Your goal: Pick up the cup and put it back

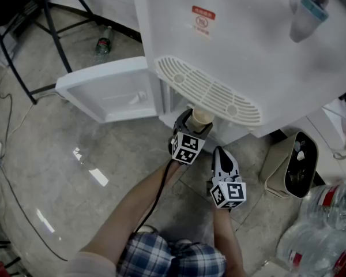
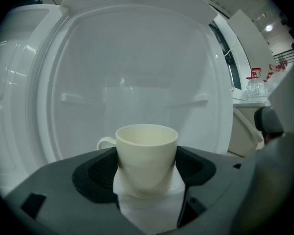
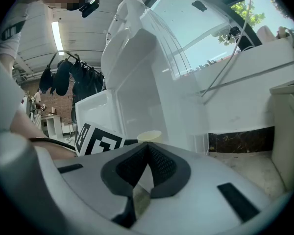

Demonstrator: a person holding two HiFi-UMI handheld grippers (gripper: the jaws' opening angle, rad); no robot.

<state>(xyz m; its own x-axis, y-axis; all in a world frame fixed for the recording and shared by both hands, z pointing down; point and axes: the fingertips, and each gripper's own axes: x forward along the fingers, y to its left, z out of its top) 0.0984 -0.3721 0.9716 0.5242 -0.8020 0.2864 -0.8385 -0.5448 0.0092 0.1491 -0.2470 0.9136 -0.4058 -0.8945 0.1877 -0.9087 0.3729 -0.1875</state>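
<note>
A cream cup (image 2: 146, 158) with a small handle on its left stands upright between the dark pads of my left gripper (image 2: 147, 173), which is shut on its sides. From the head view the cup (image 1: 202, 117) is held just below the white water dispenser (image 1: 236, 45), in front of its lower opening. My right gripper (image 1: 224, 163) hangs a little behind and to the right of the left one; its jaws meet at the tips with nothing between them. The right gripper view catches only the cup's rim (image 3: 149, 136) beyond the left gripper's marker cube (image 3: 98, 140).
The dispenser's lower door (image 1: 112, 91) stands swung open to the left. A tan bag (image 1: 291, 166) leans at the right, with large water bottles (image 1: 320, 224) in the near right corner. A small bottle (image 1: 104, 42) lies on the tiled floor at the back, beside black stand legs (image 1: 43, 39).
</note>
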